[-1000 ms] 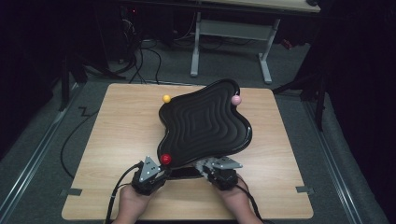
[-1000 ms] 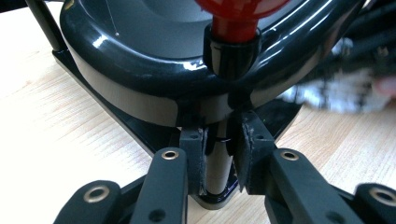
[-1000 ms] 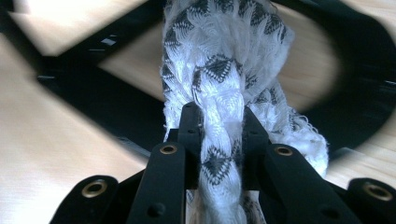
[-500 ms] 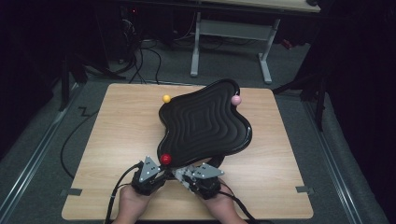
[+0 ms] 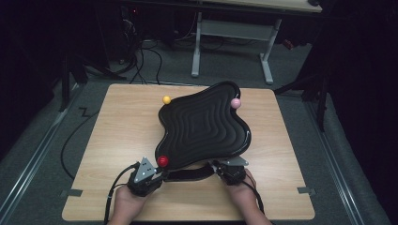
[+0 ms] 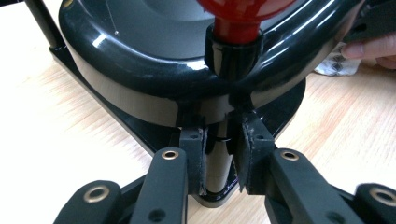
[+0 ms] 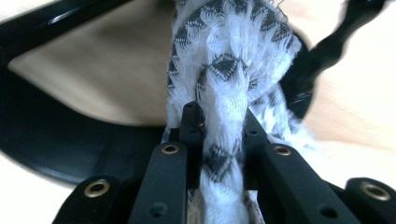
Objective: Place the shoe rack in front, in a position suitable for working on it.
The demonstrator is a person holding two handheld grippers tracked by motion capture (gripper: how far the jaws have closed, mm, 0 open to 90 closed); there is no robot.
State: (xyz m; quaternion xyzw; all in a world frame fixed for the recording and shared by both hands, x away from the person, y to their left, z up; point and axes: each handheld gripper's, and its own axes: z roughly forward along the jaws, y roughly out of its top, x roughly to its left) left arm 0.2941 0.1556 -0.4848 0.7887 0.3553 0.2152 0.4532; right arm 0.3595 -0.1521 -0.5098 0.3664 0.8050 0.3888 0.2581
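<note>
A glossy black wavy tray (image 5: pixel 202 126) stands on a stand over a black base (image 5: pixel 187 175) on the wooden table. A red ball (image 5: pixel 163 161) caps its near left corner. My left gripper (image 5: pixel 159 174) is shut on the black post (image 6: pixel 218 163) under that red ball (image 6: pixel 238 18), below the tray's rim (image 6: pixel 140 70). My right gripper (image 5: pixel 216 168), at the tray's near right edge, is shut on a white cloth with a black pattern (image 7: pixel 229 56), which bunches up between the pads. Part of the stand shows dark and blurred behind the cloth.
A yellow ball (image 5: pixel 166 99) and a pink ball (image 5: pixel 235 103) cap the tray's far corners. The wooden table (image 5: pixel 117 126) has bare room left of the tray. Cables and a white table frame (image 5: pixel 230 33) lie on the floor beyond.
The right gripper slid left along the tray's near edge, then came back to the right, ending a little farther right than a second ago. The left gripper stayed on the post.
</note>
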